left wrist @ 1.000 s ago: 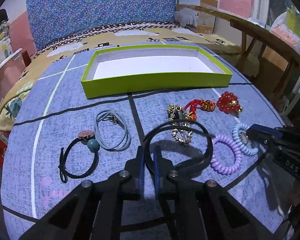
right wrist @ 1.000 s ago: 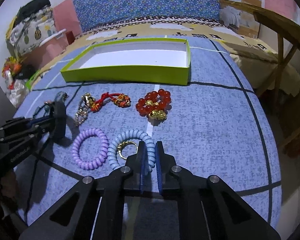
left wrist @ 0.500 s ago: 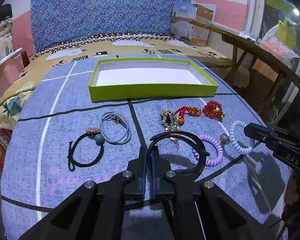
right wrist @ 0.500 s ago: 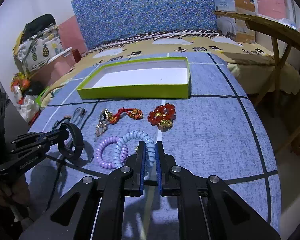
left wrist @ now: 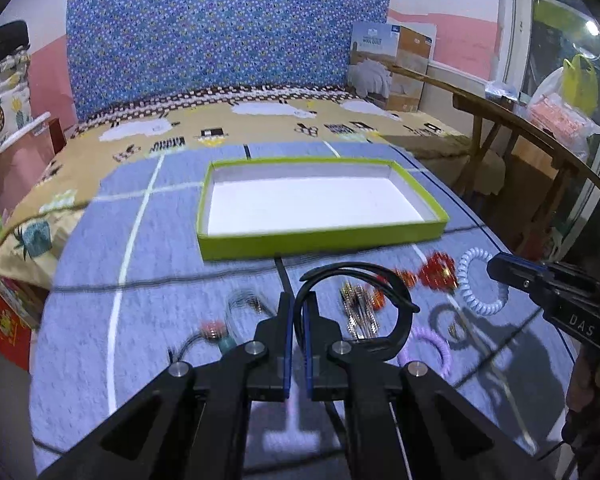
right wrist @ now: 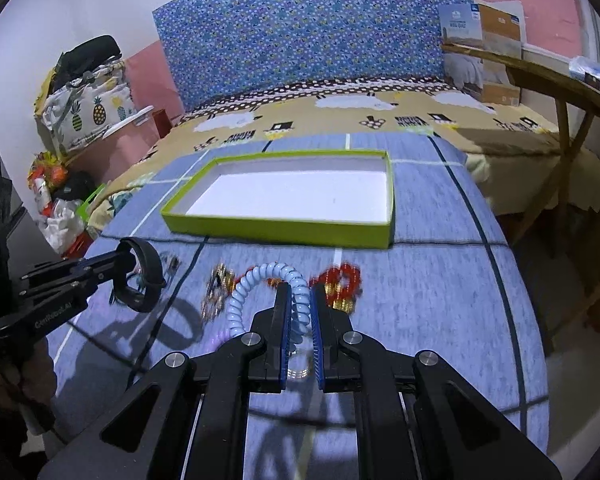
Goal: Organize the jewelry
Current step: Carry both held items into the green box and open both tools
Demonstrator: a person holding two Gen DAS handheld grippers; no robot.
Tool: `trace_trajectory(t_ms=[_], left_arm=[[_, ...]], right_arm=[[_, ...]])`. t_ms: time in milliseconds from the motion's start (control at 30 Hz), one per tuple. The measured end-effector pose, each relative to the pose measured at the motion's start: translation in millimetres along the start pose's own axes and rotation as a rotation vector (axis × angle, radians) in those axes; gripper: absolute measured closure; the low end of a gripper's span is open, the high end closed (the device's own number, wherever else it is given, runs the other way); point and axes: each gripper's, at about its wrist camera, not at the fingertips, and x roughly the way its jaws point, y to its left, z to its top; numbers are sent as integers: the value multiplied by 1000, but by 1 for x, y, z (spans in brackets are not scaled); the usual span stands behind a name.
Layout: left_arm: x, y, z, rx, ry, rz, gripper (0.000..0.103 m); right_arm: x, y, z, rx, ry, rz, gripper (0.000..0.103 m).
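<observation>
Left wrist view: we look across the blue lined cloth (left wrist: 100, 264) that covers the table, with the shallow green tray (left wrist: 324, 240) lying open and white-floored at its far side. Nearer us, our left gripper (left wrist: 296, 316) has just been closing and its jaws now pinch the thin end of a black open bangle (left wrist: 400, 320), held clear above the cloth. Our right gripper (right wrist: 300, 304) is clamped on a pale blue coil hair tie (right wrist: 260, 276), which hangs free above its own shadow. On the cloth below, well short of the tray, we see the red bead bracelet (left wrist: 438, 274), the lilac coil tie (left wrist: 434, 344), a gold chain piece (left wrist: 358, 308) and, blurred at left, a black hair tie with a round charm (left wrist: 216, 334).
</observation>
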Motion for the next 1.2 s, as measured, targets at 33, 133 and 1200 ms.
trace_trajectory(t_ms=[33, 133, 1200], left_arm=[[3, 2, 6, 3, -4, 10, 98], [15, 8, 21, 7, -6, 23, 98], [168, 57, 103, -45, 176, 147, 98]], right_arm=[[3, -1, 4, -3, -2, -5, 93], [13, -5, 19, -9, -8, -14, 93], [166, -61, 98, 62, 178, -105, 93]])
